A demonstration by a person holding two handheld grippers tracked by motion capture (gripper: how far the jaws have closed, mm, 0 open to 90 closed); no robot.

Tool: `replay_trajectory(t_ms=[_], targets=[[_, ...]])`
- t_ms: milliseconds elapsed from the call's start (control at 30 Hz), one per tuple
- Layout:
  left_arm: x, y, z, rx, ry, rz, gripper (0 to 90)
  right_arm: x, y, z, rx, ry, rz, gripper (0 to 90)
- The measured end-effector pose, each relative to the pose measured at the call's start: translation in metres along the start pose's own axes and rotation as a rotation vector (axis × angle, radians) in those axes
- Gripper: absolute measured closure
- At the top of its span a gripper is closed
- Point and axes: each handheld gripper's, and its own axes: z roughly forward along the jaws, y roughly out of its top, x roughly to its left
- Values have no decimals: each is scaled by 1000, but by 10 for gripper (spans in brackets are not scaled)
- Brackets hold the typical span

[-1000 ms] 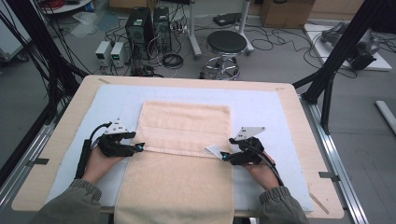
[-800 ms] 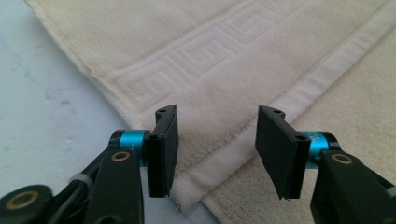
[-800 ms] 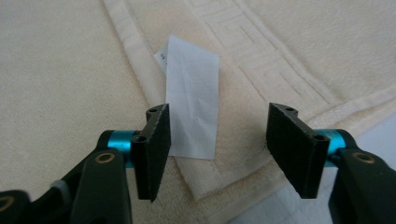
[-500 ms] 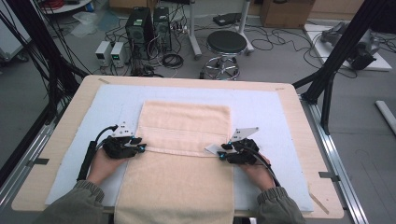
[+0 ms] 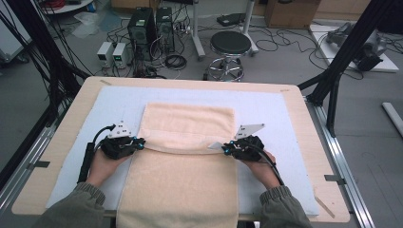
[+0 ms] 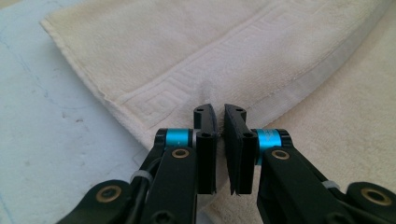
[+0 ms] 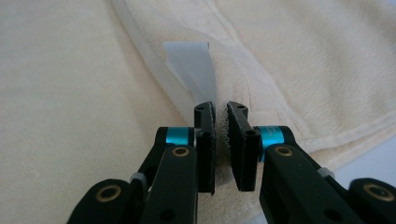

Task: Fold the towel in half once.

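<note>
Cream terry towel [image 5: 187, 142] is lying lengthwise down the middle of the pale blue mat [image 5: 285, 118], its near end draping over the table's near edge. I'm pinching both corners of its folded-over hem, left gripper [image 5: 138, 142] and right gripper [image 5: 227, 148] having just been closing onto the cloth, the hem running crosswise between them.

Grey concrete floor [image 5: 285, 57] w/ loose black cables [image 5: 280, 35]. Round black-seat chrome stool [image 5: 230, 45] centre rear. Two black PC towers [image 5: 152, 23] rear left. Cardboard box [image 5: 290, 12] far back. Black frame struts [image 5: 351, 47] at sides.
</note>
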Motion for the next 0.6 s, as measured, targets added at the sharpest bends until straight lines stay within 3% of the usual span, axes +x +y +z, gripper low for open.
replay_trajectory(t_ms=[200, 333, 467, 600], targets=[[-5, 9, -12, -30, 9, 12, 831, 0, 10, -19, -44, 12, 1, 822], [-15, 14, -32, -55, 10, 35, 833, 11, 17, -34, -59, 22, -28, 821], [-39, 13, -66, -80, -21, 70, 838, 32, 17, -55, -72, 52, -65, 821], [-75, -1, -106, -81, -67, 97, 839, 68, 10, -83, -90, 109, -104, 821]])
